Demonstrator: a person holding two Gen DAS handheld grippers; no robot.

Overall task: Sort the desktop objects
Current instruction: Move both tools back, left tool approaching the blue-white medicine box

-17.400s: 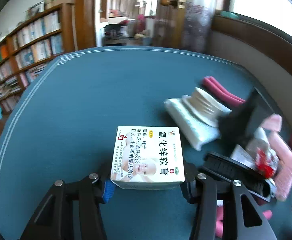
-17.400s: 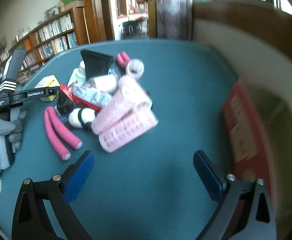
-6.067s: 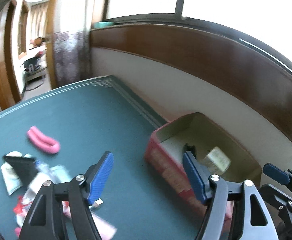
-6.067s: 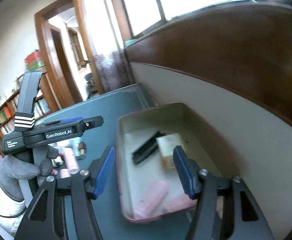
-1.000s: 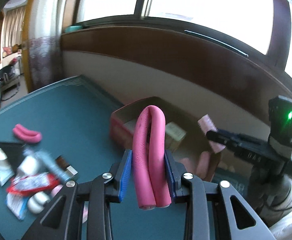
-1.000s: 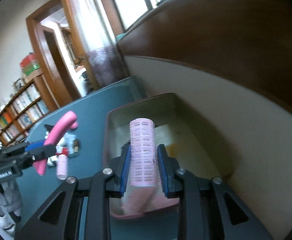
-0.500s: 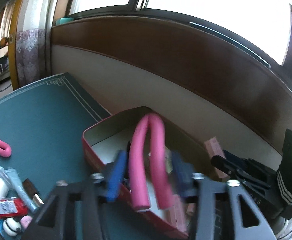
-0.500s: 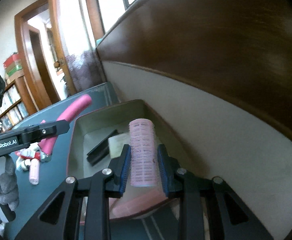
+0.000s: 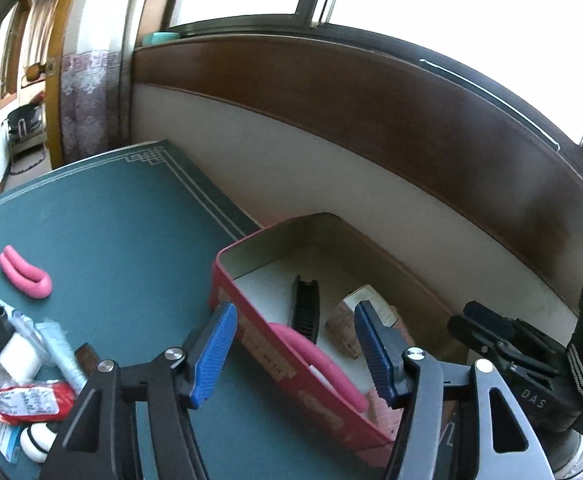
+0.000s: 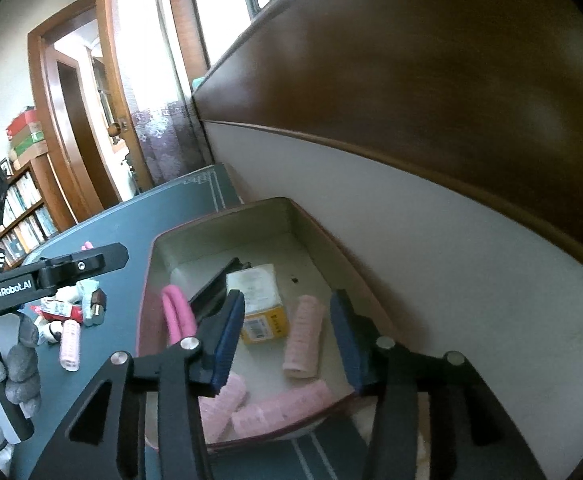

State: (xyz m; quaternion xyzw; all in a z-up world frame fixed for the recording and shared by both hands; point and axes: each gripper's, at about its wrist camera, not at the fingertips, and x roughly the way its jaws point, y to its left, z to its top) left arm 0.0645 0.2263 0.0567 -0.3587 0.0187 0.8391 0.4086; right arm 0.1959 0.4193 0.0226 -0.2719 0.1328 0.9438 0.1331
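Only the right wrist shows the pink roller [image 10: 301, 334].

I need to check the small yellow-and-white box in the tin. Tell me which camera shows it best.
The right wrist view: the box lies in full sight on the tin's floor, between the right gripper's opening jaws. In the left wrist view only part of it shows, behind a blue finger.

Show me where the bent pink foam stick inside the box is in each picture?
Left wrist view: the bent pink foam stick lies low in the middle, just behind the near wall of the red box.
Right wrist view: it sits at the box's left wall, left of middle.
Shared landmark: the black comb lies right beside it in both.
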